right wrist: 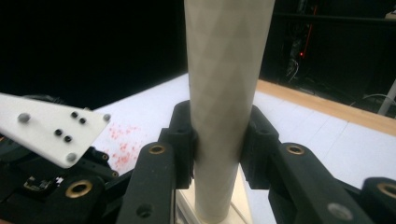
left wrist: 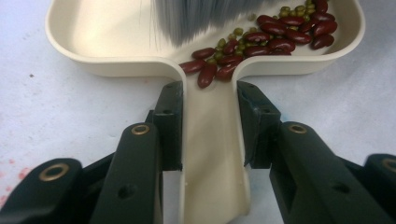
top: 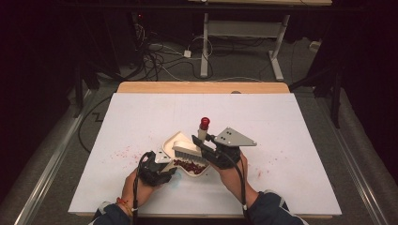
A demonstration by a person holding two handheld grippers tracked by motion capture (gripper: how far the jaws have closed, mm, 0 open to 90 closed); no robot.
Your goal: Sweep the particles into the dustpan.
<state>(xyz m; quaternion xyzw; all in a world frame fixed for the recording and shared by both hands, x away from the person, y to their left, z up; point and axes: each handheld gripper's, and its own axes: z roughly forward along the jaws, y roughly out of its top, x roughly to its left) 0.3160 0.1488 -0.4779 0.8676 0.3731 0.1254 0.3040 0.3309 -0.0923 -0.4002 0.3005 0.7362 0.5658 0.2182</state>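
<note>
The white surface (top: 291, 140) carries everything, and it has faint red stains near its middle. On it, close to the person's side, lies a cream dustpan (top: 174, 143) with its flat handle (left wrist: 212, 154) pointing toward the person. The left claw (top: 162, 165) is closed on this handle; in the left gripper view the two black pads press on both edges of the handle, just behind the pan. The right claw (top: 199, 143) is closed on the pale handle of a brush (right wrist: 224, 107), which stands almost upright and ends in a red tip (top: 205, 123). The grey bristles (left wrist: 201, 16) of the brush rest inside the dustpan. Beside the bristles, at the pan's back wall and the mouth of the handle, lie dark red beans (left wrist: 261, 39), with a few small green beans (left wrist: 239, 31) among them.
</note>
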